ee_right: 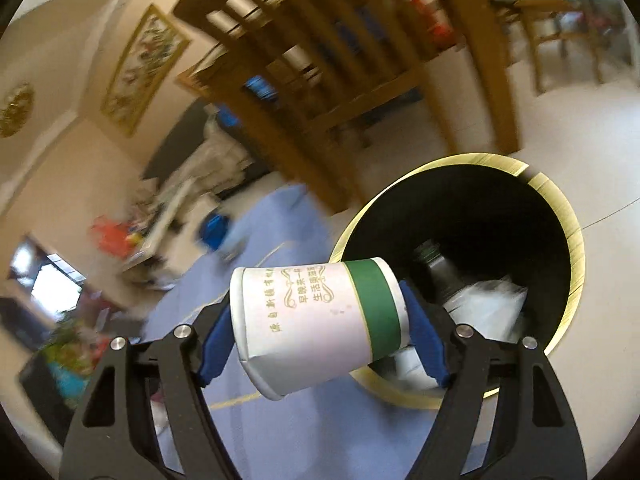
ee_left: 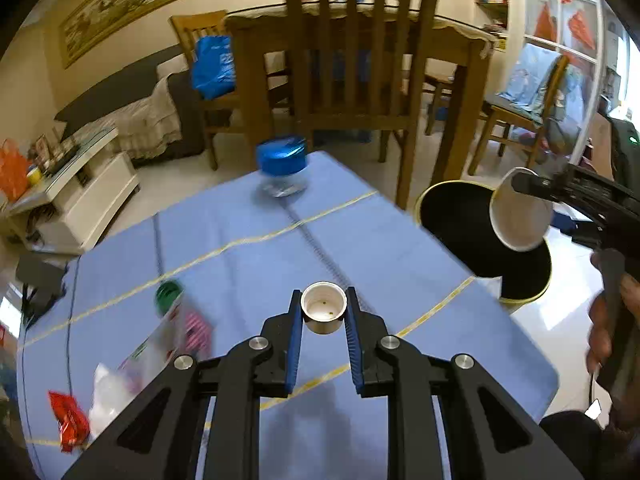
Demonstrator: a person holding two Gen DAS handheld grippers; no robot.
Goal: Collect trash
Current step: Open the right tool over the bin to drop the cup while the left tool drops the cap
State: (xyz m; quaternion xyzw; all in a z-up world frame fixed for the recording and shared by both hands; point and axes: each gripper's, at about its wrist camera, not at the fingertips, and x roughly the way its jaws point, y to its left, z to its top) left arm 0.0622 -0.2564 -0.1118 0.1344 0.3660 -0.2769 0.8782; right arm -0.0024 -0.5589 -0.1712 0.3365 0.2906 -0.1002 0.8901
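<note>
Chinese-lettered paper cup in right claw; small cap in left claw.

each hand-held gripper has black angular arms, silver round screws and ribbed blue pads.

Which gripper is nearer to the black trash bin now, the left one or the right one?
Right. The right gripper holds the paper cup at the black trash bin, over its near rim. The left gripper is over the blue table, gripping a small white cap, apart from the bin.
</note>
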